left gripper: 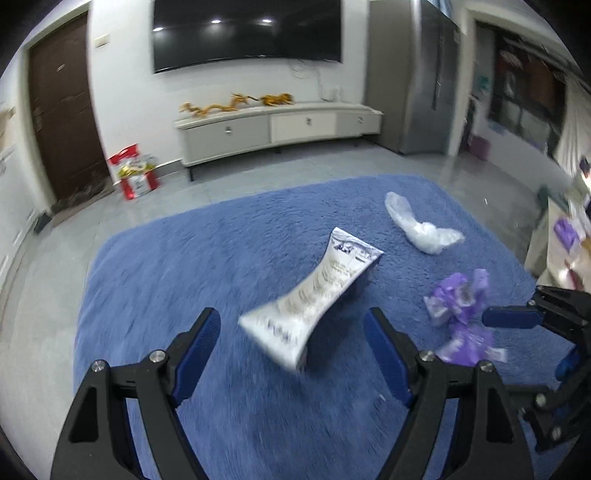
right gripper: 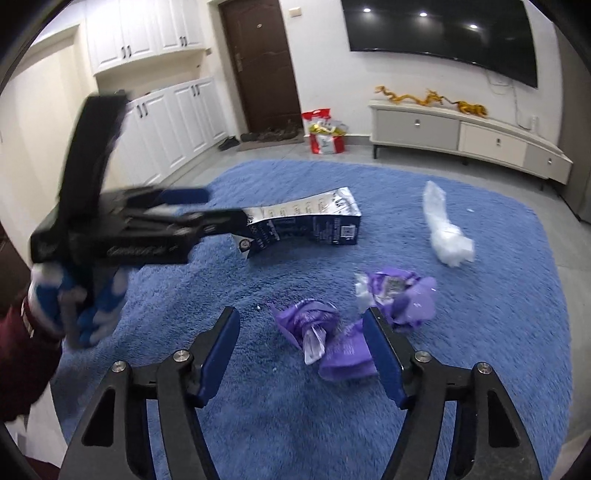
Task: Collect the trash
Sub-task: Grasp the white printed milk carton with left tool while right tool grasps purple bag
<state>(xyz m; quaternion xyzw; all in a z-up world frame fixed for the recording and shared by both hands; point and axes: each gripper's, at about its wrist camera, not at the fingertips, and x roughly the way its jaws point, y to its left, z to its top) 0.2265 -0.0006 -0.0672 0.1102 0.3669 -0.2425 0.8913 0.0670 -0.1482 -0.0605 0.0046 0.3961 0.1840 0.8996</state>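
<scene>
A shaggy blue rug (left gripper: 229,258) covered the middle of the room, its rounded edges giving way to pale grey floor tile (left gripper: 155,199) on the far and left sides. Beyond the tile stood a low cream cabinet (left gripper: 280,129) under a wall-mounted dark screen (left gripper: 247,33), a brown door (left gripper: 62,110), and a red and white bag (left gripper: 135,171) beside it. The rug around the litter lay open.

The left gripper (left gripper: 295,336) stood wide, its blue-padded jaws either side of the near end of a crushed carton (left gripper: 314,295), silver-white with dark print and pinched at its waist. In the right wrist view this gripper (right gripper: 207,210) reached the carton's (right gripper: 306,225) flattened end, but blur hid whether the pads touched it. A gloved hand (right gripper: 85,306) in blue and white, with a dark red sleeve (right gripper: 26,350), held the tool.

The right gripper (right gripper: 301,349) was partly open, with crumpled purple wrappers (right gripper: 332,332) lying between and just ahead of its jaws; one wrapper passed behind the right pad, and no squeeze on it showed. A twisted clear plastic bag (right gripper: 447,229) lay farther off to the right, apart from both grippers.
</scene>
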